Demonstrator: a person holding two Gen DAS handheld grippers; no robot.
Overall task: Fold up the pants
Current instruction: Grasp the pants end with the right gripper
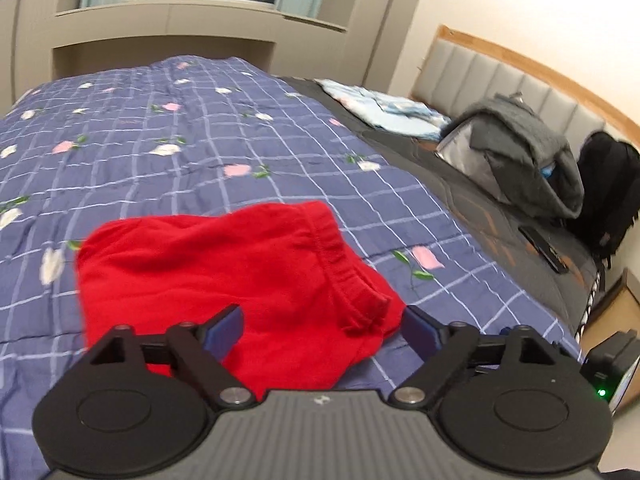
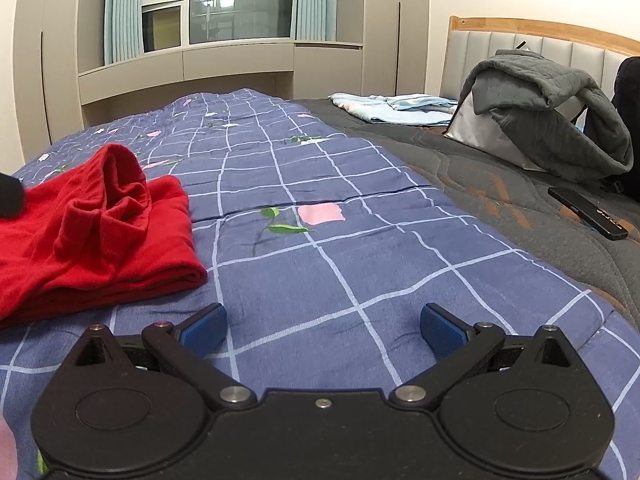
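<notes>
The left gripper (image 1: 322,326) hangs with its jaws spread wide and nothing between them. Directly ahead of it, and partly framed by its blue pads (image 1: 224,330), lie the red pants (image 1: 224,280), folded into a compact bundle on the blue checked quilt (image 1: 200,140). The elastic waistband (image 1: 344,276) runs down the side of the bundle nearer the right-hand finger, ending in a rumpled corner just ahead of that fingertip. Whether either pad touches the cloth cannot be told.

The right gripper (image 2: 323,330) is likewise wide open and holds nothing; between its fingers shows only bare quilt (image 2: 320,264). From it, the pants (image 2: 100,232) lie ahead and off to the left, apart from its left finger, with the folded edge facing the gripper and the bunched waistband (image 2: 124,184) heaped on top.

Farther off to the right of both grippers, on a dark mattress cover (image 2: 500,196), rest a grey jacket (image 2: 552,104) draped over a bag, a black phone-like slab (image 2: 588,212), and pale blue bedding (image 2: 400,108) near the padded headboard (image 2: 520,44).
</notes>
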